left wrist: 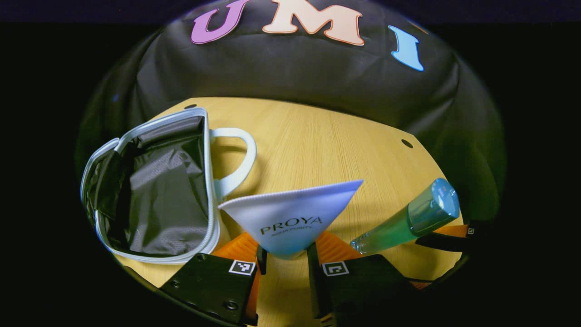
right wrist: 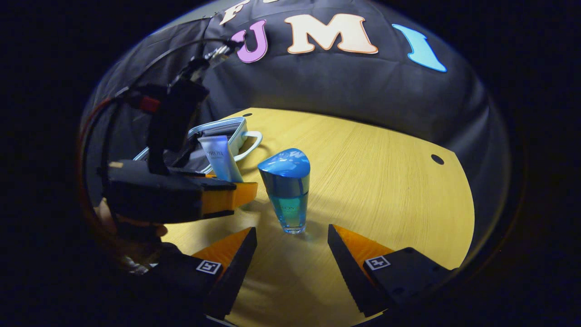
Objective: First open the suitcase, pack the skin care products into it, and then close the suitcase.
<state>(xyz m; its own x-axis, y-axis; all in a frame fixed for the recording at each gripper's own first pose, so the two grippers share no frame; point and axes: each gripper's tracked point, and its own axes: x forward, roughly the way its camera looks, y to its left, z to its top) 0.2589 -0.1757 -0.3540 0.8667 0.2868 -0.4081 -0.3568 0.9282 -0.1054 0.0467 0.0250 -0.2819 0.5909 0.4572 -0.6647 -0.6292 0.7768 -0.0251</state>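
Gripping a pale blue-white squeeze tube between both fingers, the left gripper holds it with the flat crimped end fanning outward and dark lettering across its face. In the right gripper view that same gripper sits at nine o'clock, tube upright in it, with cables trailing off its back.

At nine o'clock in the left gripper view the small suitcase lies open on the table: white zip edging, a looped white handle on its side, dark mesh-like lining inside. In the right gripper view it lies behind the left gripper.

A clear bottle of blue-green liquid with a glossy blue cap stands upright near the middle of the light wooden table. The right gripper is spread wide, empty, its fingers on either side of the bottle's base without touching. In the left gripper view the bottle appears at four o'clock. Black cloth backs the table.
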